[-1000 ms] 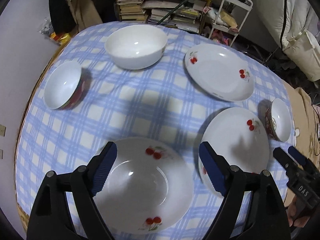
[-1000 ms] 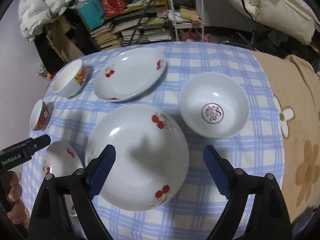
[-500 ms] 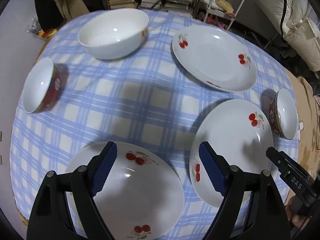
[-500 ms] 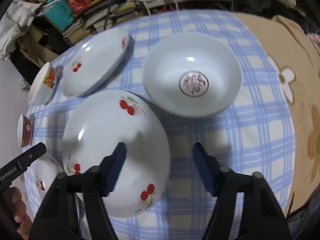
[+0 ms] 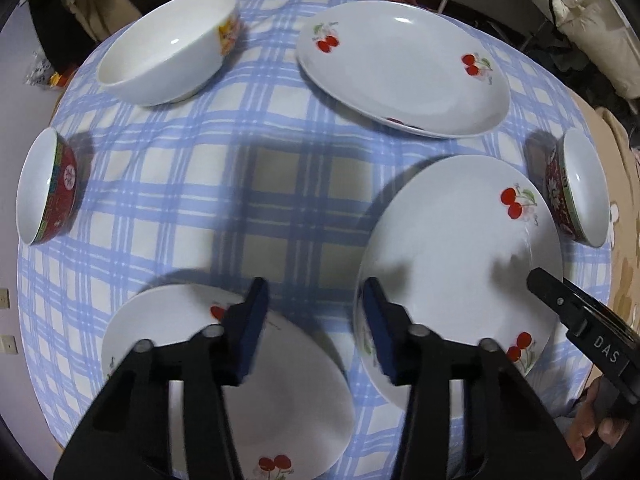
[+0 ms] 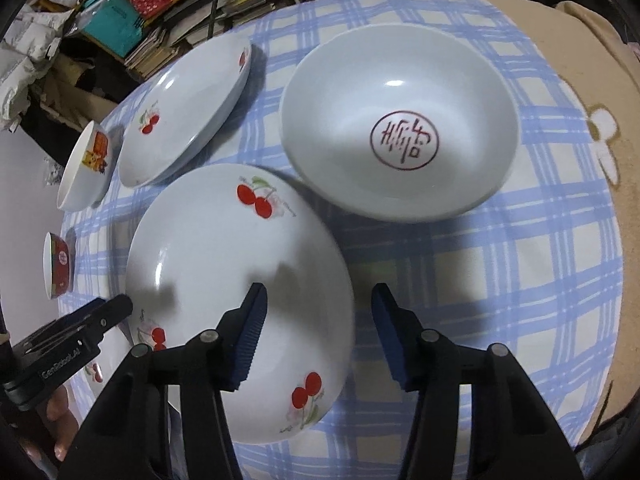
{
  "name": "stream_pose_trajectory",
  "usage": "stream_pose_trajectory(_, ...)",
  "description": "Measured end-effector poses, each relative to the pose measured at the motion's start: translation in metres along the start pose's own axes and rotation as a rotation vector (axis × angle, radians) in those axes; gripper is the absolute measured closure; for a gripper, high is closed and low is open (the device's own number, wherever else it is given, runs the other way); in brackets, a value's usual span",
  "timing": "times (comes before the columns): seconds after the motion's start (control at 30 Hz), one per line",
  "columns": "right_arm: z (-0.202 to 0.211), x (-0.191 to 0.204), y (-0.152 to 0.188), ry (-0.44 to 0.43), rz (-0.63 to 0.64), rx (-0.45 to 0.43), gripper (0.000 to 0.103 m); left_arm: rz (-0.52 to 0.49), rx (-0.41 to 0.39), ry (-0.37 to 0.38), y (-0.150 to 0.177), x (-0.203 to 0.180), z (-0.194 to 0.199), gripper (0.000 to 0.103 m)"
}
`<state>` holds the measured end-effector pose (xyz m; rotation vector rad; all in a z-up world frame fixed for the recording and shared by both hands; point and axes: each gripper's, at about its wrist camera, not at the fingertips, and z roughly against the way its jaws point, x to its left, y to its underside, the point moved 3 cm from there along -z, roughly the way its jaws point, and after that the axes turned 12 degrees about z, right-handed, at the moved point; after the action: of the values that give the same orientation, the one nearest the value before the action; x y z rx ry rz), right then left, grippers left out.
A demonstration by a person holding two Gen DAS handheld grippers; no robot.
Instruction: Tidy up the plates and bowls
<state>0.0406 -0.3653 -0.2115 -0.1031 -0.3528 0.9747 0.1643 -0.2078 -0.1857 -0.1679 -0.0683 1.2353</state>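
Observation:
In the left wrist view my left gripper (image 5: 314,328) points down at the table, jaws closing. The right rim of the near cherry plate (image 5: 168,344) lies between them, and the right finger overlaps the left rim of a larger cherry plate (image 5: 460,248). My right gripper (image 6: 318,336) straddles that larger plate's (image 6: 224,276) right rim, jaws closing, left finger over the plate, right finger over cloth. No pad visibly presses on either plate. An oval cherry plate (image 5: 404,68), a white bowl (image 5: 168,48) and two red bowls (image 5: 44,192) (image 5: 576,188) lie around.
A wide shallow bowl with a red seal (image 6: 400,132) sits right behind the larger plate. The blue checked tablecloth (image 5: 260,184) covers the round table. A beige blanket (image 6: 580,60) lies to the right. Book shelves (image 6: 160,12) stand behind the table.
Both grippers have sunk toward the table and their jaws have narrowed. The left one shifted right off the near plate's middle to its rim. The right one shifted to the larger plate's right rim.

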Motion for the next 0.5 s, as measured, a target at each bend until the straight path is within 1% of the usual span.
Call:
stream_pose_trajectory(0.03,-0.001,0.000,0.000,-0.002,0.002,0.008,0.058,-0.004,0.006,0.005,0.000,-0.003,-0.002,0.066)
stream_pose_trajectory(0.1,-0.004,-0.001,0.000,0.001,0.000,0.023,0.058,-0.012,-0.001,0.003,0.001,-0.008,-0.005,0.069)
stream_pose_trajectory(0.2,-0.004,-0.002,-0.001,-0.002,-0.007,0.014,0.059,-0.035,-0.016,0.003,0.002,-0.016,-0.008,0.077)
stream_pose_trajectory(0.23,-0.003,-0.002,-0.002,0.000,-0.003,0.013,0.063,-0.039,-0.017,0.007,0.002,-0.019,-0.009,0.080)
stream_pose_trajectory(0.3,-0.004,-0.001,-0.002,0.000,0.006,0.017,0.069,-0.043,-0.012,0.007,0.000,-0.023,-0.012,0.083)
stream_pose_trajectory(0.4,-0.005,-0.003,-0.001,0.001,-0.006,0.020,0.072,-0.053,-0.016,-0.002,-0.003,-0.033,-0.013,0.085)
stream_pose_trajectory(0.5,-0.006,-0.006,-0.001,-0.001,-0.020,0.024,0.079,-0.048,-0.035,-0.018,-0.004,-0.040,-0.016,0.085)
